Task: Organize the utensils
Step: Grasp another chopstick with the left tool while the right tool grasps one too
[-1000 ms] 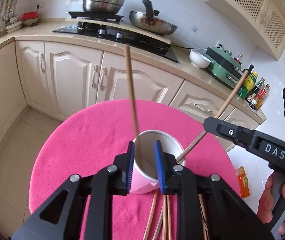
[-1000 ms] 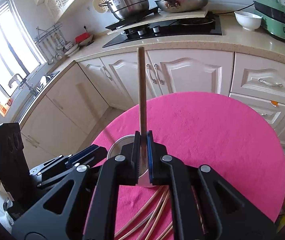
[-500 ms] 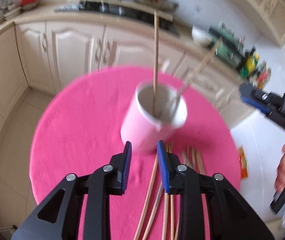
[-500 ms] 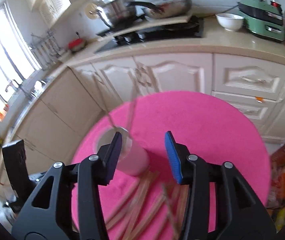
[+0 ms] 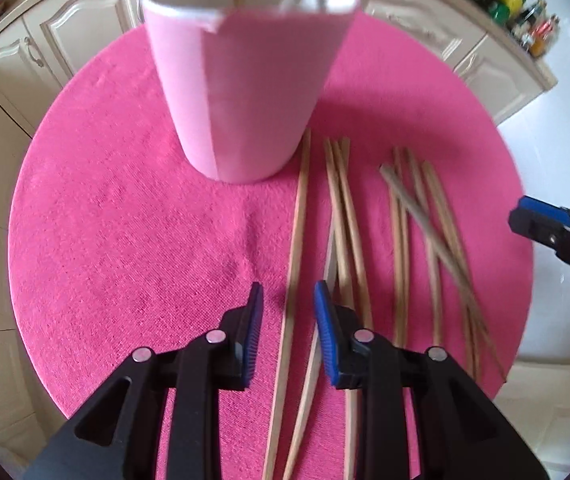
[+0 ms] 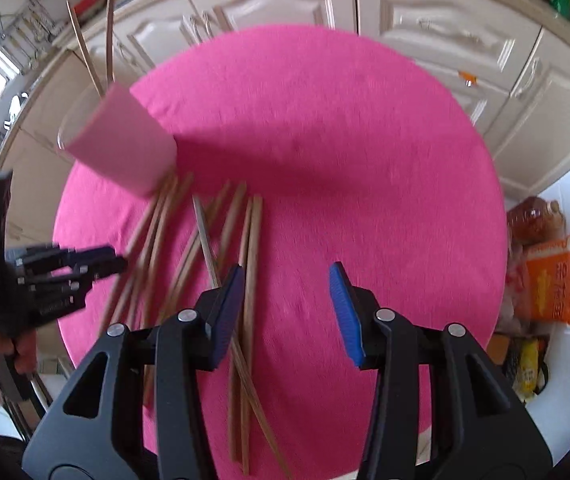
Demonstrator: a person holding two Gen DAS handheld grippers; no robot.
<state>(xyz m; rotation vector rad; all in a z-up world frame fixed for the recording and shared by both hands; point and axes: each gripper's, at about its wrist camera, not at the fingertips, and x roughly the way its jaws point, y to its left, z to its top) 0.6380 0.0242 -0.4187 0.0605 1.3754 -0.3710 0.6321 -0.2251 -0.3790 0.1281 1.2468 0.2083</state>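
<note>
On the round pink-covered desk [image 5: 125,220] the loose chopsticks [image 5: 345,220] lie in a ragged fan just beside the pink cup [image 5: 241,80], the nearest stick running close along its base; several cross one another, and motion blur keeps their number from being counted; their near ends are hidden under the tools in both views; the cup stands upright toward the left side of the desk, its rim cut off by the top of the left wrist view, with two chopsticks standing in it whose upper ends run out of frame; the left tool [image 5: 288,328] hovers above the leftmost loose sticks, its blue pads parted and holding nothing, one stick showing in the gap between them; the right tool [image 6: 287,308] hangs over the right edge of the fan, jaws spread wide and empty; cream cabinets [image 6: 425,20] ring the desk; an orange packet [image 6: 561,276] lies on the floor at right, its print too blurred to read.
</note>
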